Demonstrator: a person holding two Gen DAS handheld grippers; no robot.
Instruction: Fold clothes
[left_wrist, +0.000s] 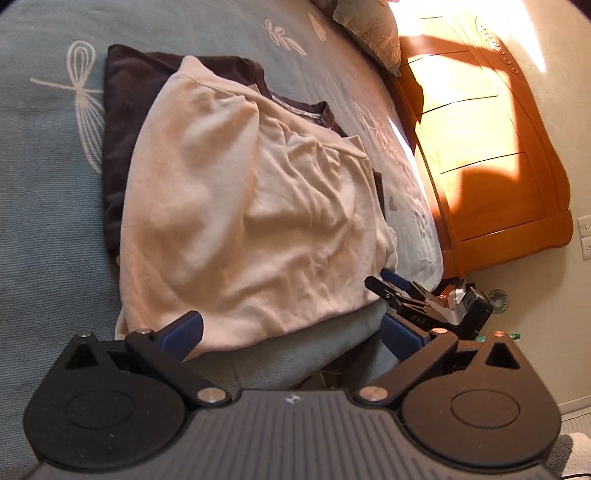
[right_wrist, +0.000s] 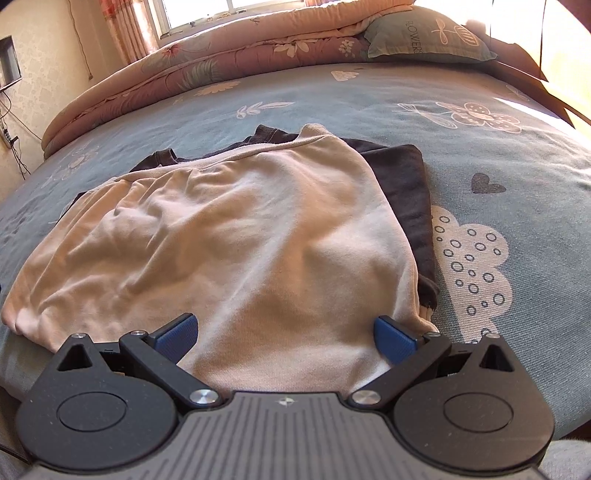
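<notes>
Blue-grey bedspread (right_wrist: 369, 110) covers a bed beside a wooden headboard (left_wrist: 491, 147). On it a folded pink shirt (right_wrist: 229, 240) lies atop a dark shirt (right_wrist: 402, 184). Left gripper (left_wrist: 291, 332) and right gripper (right_wrist: 282, 334) both hover at the pink shirt's near edge, fingers spread wide, holding nothing.

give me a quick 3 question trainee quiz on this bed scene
1. True or false: the cream shirt lies on top of the dark shirt.
2. The left tool is: A) shut on cloth B) open, holding nothing C) out of view.
3. Fill in: the clothes rest on a blue-grey ____.

Key: 1 true; 2 B; 3 bedspread. The right tool is open too.
</notes>
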